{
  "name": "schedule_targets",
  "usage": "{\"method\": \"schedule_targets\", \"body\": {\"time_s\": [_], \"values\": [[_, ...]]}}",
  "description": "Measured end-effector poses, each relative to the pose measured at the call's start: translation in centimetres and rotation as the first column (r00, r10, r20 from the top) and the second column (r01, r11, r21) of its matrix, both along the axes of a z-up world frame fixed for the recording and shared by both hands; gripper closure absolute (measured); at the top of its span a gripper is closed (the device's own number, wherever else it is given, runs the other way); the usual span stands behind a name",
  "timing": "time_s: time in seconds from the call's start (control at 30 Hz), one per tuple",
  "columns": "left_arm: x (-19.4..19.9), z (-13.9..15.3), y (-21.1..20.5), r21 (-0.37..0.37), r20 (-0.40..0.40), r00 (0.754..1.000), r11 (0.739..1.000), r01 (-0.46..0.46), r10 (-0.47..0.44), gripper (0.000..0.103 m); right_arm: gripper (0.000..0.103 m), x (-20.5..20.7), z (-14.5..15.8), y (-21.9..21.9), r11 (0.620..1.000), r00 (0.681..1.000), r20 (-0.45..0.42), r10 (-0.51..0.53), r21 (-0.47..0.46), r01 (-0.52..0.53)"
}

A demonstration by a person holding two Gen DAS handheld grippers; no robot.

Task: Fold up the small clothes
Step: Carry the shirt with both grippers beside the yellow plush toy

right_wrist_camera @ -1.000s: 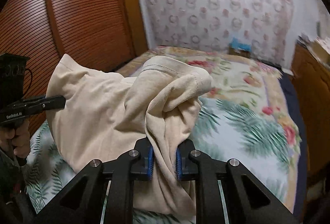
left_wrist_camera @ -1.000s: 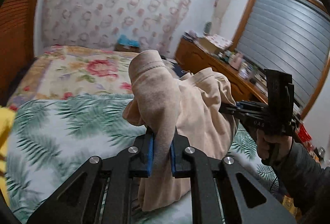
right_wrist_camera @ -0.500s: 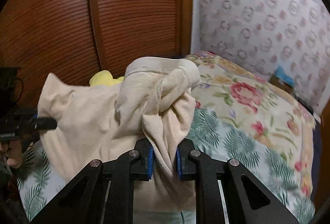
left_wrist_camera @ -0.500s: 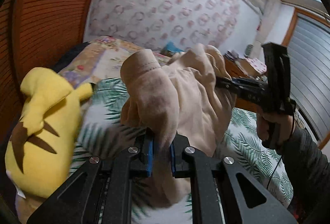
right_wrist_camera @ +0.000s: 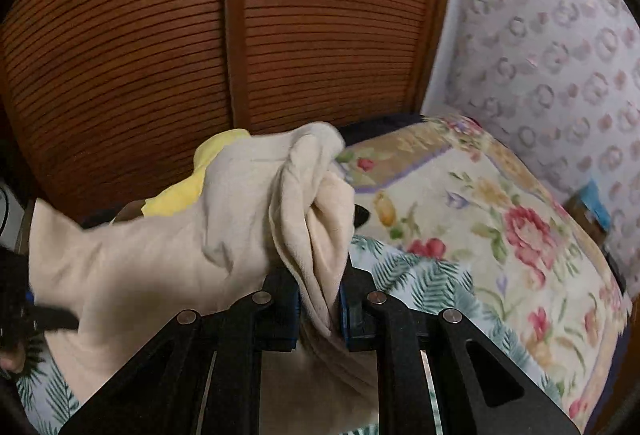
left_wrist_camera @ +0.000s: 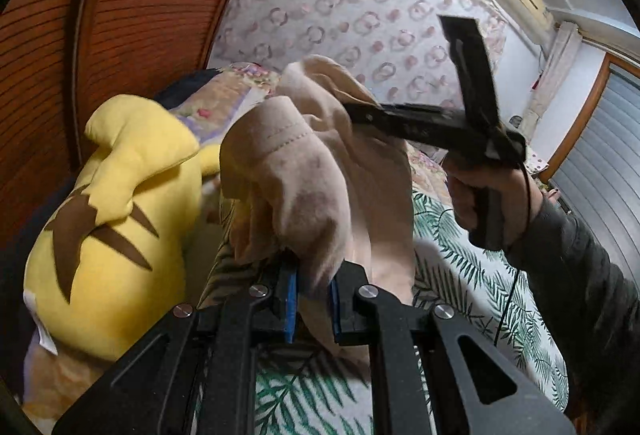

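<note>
Left claw (left_wrist_camera: 313, 297) clamped on a bunched hem of the beige garment (left_wrist_camera: 320, 175); right claw (right_wrist_camera: 319, 305) closing, pads pressed on another gathered edge of the same cloth; garment slung between both, lifted over the leaf-print bed (right_wrist_camera: 432, 283); yellow plush toy (left_wrist_camera: 112, 219) crowding the bed's left edge beside the slatted wooden wardrobe (right_wrist_camera: 200, 35); floral bedding open toward the far wallpapered wall (right_wrist_camera: 552, 47).

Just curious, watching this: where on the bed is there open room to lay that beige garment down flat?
The palm-leaf printed sheet lies bare to the right of the beige garment, running on to the flowered quilt toward the papered wall. It is crowded on the left, where the yellow plush toy sits against the brown slatted wardrobe doors.
</note>
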State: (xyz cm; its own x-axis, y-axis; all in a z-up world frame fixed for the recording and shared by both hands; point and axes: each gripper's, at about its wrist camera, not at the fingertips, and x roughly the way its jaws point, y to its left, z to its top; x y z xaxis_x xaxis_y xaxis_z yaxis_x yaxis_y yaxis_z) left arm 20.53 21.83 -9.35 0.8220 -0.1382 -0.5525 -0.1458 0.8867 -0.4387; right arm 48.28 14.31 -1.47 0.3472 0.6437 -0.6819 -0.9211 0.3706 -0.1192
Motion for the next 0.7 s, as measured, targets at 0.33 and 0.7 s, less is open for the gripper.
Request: {"method": "schedule_targets", "body": {"time_s": [0.33,0.7], "values": [[-1.2,-0.4,0.1,0.017,-0.040,0.996,0.997,-0.075,0.075,0.086,0.080,1.5,-0.5,1.0,0.997,0.997,-0.027,-0.066,0.026,0.067],[-2.8,2.4,-0.2,0.153,0.052,0.993,0.982,-0.110,0.104,0.033,0.061,0.2,0.1,-2.9,0.984,0.990,-0.082,-0.114,0.129,0.124]]}}
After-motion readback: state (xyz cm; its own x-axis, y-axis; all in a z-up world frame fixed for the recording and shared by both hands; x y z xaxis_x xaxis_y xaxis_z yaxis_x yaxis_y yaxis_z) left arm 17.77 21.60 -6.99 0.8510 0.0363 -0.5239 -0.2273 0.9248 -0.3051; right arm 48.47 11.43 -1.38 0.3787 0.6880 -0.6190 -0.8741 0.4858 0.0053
